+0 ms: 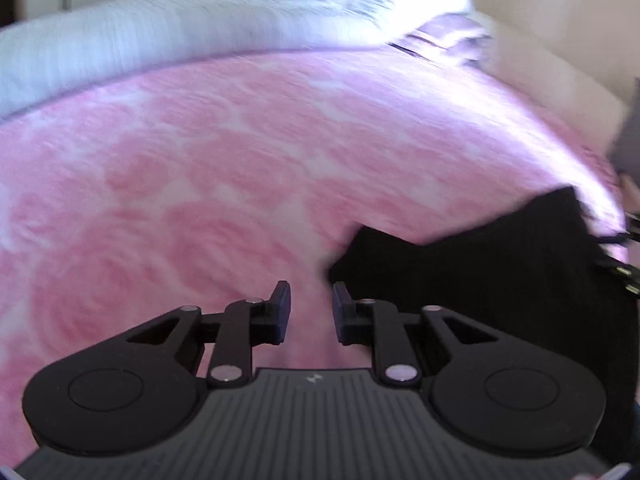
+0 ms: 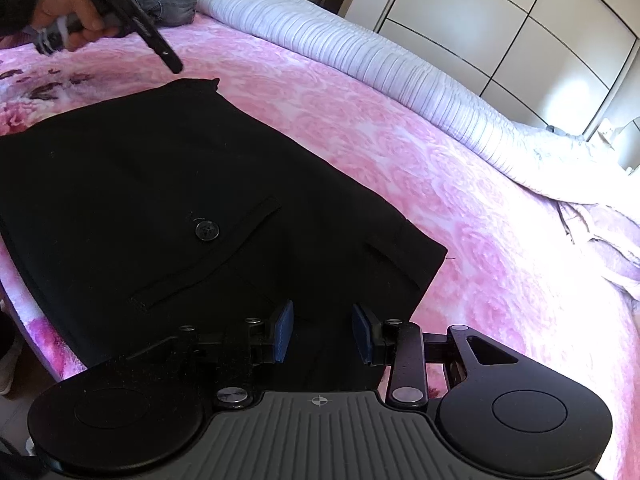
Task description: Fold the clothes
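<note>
On pink bed (image 2: 400, 140), black trousers (image 2: 160, 184) lie under my R fingers (image 2: 322, 332), part open, empty; L fingers (image 1: 311, 314) slightly apart, empty, beside trousers' edge.

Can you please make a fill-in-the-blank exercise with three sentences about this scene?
1. The black garment lies on a ____ blanket.
2. Between the pads of the left claw there is ____.
3. Beside the garment's pocket slit sits one round ____.

Missing words: pink; nothing; button
</note>
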Action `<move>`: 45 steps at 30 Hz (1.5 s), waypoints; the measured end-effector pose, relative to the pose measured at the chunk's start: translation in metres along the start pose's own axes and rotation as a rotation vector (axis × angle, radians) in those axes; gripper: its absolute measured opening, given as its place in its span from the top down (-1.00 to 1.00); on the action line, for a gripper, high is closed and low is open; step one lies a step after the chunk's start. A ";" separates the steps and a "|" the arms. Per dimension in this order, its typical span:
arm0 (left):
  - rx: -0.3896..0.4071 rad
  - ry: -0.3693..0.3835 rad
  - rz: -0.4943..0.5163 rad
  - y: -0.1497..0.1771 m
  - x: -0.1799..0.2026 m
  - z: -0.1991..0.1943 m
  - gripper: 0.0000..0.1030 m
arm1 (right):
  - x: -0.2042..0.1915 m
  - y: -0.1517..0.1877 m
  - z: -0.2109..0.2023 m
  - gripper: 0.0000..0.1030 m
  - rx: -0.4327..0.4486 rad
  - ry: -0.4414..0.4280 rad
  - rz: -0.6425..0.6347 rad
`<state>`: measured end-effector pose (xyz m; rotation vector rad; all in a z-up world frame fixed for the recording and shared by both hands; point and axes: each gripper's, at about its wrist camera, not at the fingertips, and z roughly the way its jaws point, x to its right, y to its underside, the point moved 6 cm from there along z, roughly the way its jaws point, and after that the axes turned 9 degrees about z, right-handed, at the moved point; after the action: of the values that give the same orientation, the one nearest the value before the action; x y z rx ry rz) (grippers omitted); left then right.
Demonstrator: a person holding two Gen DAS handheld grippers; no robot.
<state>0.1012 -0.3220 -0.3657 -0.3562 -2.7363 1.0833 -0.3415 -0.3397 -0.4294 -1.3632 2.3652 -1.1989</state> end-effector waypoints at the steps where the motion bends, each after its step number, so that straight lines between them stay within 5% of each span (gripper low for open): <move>1: -0.010 0.007 0.012 0.002 0.005 0.005 0.62 | 0.000 0.000 0.001 0.29 0.001 0.002 0.001; 3: -0.010 -0.018 0.030 0.004 0.007 0.019 0.36 | 0.000 -0.001 0.003 0.29 0.001 0.006 0.008; 5: 0.007 -0.046 0.030 0.001 0.001 0.030 0.33 | -0.001 -0.002 0.004 0.29 0.000 0.010 0.017; 11: 0.006 -0.125 0.050 -0.012 -0.007 0.028 0.63 | -0.003 -0.002 -0.006 0.29 -0.010 0.022 0.014; 18: -0.025 -0.055 0.082 0.012 0.018 0.000 0.60 | -0.012 0.006 -0.024 0.29 0.006 -0.005 0.084; 24: -0.040 -0.114 0.062 0.009 0.011 0.027 0.55 | 0.004 0.010 -0.021 0.20 0.007 -0.021 0.191; 28: -0.031 -0.182 0.108 0.008 0.019 0.002 0.58 | 0.011 0.012 -0.041 0.16 0.011 0.011 0.203; 34: 0.012 -0.225 0.214 0.024 0.069 -0.061 0.23 | 0.000 0.026 -0.061 0.11 0.011 0.001 0.202; 39: 0.072 -0.132 0.284 0.043 0.134 -0.098 -0.25 | -0.038 0.026 -0.096 0.01 0.070 -0.030 -0.023; 45: 0.121 -0.058 0.414 0.061 0.205 -0.105 -0.42 | -0.094 0.053 -0.084 -0.08 0.070 0.017 -0.405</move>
<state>-0.0589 -0.1528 -0.3171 -0.9150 -2.6961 1.3646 -0.3637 -0.2045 -0.4336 -1.8736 2.0931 -1.3756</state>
